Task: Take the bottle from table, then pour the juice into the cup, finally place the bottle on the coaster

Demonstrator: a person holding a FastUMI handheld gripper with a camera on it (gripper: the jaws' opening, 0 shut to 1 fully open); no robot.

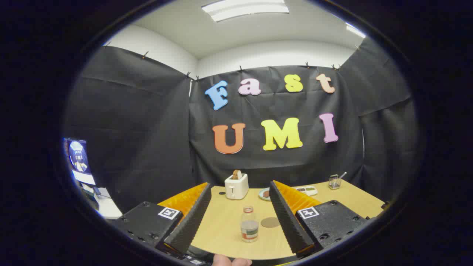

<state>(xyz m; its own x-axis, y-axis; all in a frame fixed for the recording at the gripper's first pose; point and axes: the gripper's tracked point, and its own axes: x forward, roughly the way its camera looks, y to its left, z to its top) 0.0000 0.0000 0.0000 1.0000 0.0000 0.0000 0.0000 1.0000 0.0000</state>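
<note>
Two fingers of the tongs [240, 199] stand wide apart over the table [221, 225], gripping nothing. Between them, slightly ahead, the bottle [249, 224] stands upright on the wood, partly filled. Just beside it lies the round coaster [270, 222], flat and bare. Beyond both, a toaster [236, 186] holds a slice of bread, with a plate [264, 194] near it.

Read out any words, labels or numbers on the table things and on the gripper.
Nothing readable.
Label on the bottle: too blurred.
On the toaster: no text visible.
The square marker on the gripper: pattern, no words.
On the screen beside the table: too small.
Gripper open, bottle ahead between its fingers, untouched.
</note>
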